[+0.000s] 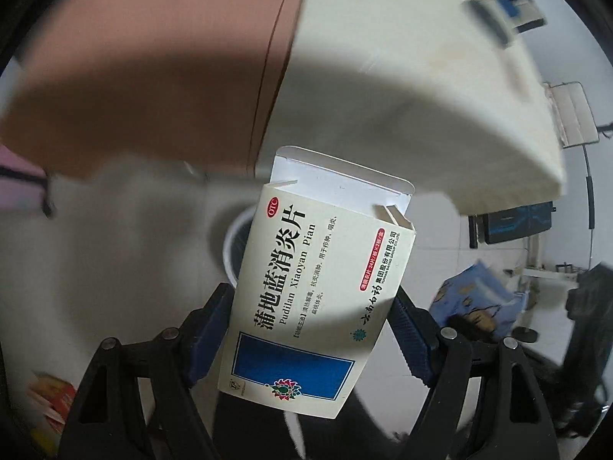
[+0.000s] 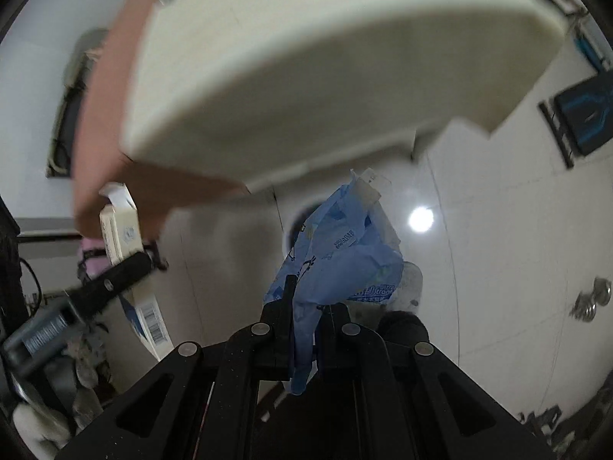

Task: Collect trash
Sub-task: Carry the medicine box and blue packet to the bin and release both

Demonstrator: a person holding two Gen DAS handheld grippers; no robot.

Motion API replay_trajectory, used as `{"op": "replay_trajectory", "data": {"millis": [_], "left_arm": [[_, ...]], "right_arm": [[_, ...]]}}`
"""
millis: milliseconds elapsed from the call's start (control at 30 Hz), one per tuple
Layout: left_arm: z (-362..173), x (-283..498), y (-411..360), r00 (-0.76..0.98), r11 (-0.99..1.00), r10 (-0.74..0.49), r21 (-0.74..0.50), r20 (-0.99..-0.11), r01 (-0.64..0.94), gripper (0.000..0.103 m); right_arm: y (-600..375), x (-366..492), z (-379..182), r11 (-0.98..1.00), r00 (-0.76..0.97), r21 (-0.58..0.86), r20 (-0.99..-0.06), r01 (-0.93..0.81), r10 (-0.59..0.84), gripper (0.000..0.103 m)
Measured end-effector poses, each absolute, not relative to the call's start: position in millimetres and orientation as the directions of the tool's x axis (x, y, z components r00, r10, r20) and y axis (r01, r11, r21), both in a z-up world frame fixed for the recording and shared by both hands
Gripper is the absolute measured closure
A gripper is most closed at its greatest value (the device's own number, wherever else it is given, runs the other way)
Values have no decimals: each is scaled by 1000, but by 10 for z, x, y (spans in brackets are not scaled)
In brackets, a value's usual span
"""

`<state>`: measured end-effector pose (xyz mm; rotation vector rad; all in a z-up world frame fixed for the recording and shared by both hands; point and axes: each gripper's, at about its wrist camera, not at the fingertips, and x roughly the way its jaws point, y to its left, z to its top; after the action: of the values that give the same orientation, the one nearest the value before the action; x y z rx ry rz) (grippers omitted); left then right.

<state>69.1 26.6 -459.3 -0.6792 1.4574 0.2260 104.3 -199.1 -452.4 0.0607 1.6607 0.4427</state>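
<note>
My left gripper (image 1: 310, 306) is shut on a cream medicine box (image 1: 318, 287) with a blue panel and an open top flap. Its blue pads (image 1: 208, 329) press both sides of the box. Below it on the floor, partly hidden by the box, stands a round white-rimmed bin (image 1: 233, 245). My right gripper (image 2: 306, 306) is shut on a crumpled blue plastic wrapper (image 2: 341, 257), which hangs over the same bin (image 2: 297, 226). In the right wrist view the left gripper (image 2: 122, 272) with its box (image 2: 120, 230) is at the left. The wrapper (image 1: 475, 299) also shows at the right of the left wrist view.
A cream and brown table top (image 1: 383, 76) overhangs the bin, close above both grippers. The floor is white tile (image 2: 498, 249). A dark screen (image 2: 582, 115) stands at the right. Cables and clutter (image 2: 49, 329) lie at the lower left.
</note>
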Motion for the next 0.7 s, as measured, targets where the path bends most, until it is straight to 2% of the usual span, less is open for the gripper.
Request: {"op": "replay_trajectory", "data": {"millis": [200,267,333,400,433,467,500,567,633,700], "left_arm": [[-6060,762,409,57,710,-386,-335,-921,-620,22],[-6488,787,432,31,705,-390,-320,-920,-633,4],[-6844,785,442,9,708,-377,-295,-926,-642,0],[-7147,740,455,-8,709,-350,-260,-937,-656,0],[-7232,711,454,-8,711,-334,-246,-943,-659,0],[-7303,693,452,-13,720,-301,-218,-954,-659,0],[-7353,672,445,-19,732,-265,-188,-964,-655,0],[-7432,652,412,-47,764,-188,-116,-981,-635,0],[-7473,611,386,-70,783,-142,-68,-987,-619,0],[-7452,551,376,-84,787,-128,-50,-988,-615,0]], "right_arm": [[-1919,997,-5975,923,-257,329,-927,-201,274,96],[-1849,998,-6484,918,-296,342,-914,-199,277,96],[-1737,986,-6932,910,-335,356,-901,-212,275,94],[-1685,977,-7315,907,-361,349,-898,-237,251,78],[-1645,963,-7537,908,-370,329,-902,-258,222,52],[-1612,956,-7688,913,-365,302,-911,-275,191,36],[-1603,949,-7790,914,-359,283,-918,-289,171,33],[-1580,949,-7932,918,-332,219,-938,-331,104,11],[-1600,935,-7986,922,-280,140,-959,-360,37,5],[-1631,902,-7978,923,-240,77,-971,-377,-17,5]]}}
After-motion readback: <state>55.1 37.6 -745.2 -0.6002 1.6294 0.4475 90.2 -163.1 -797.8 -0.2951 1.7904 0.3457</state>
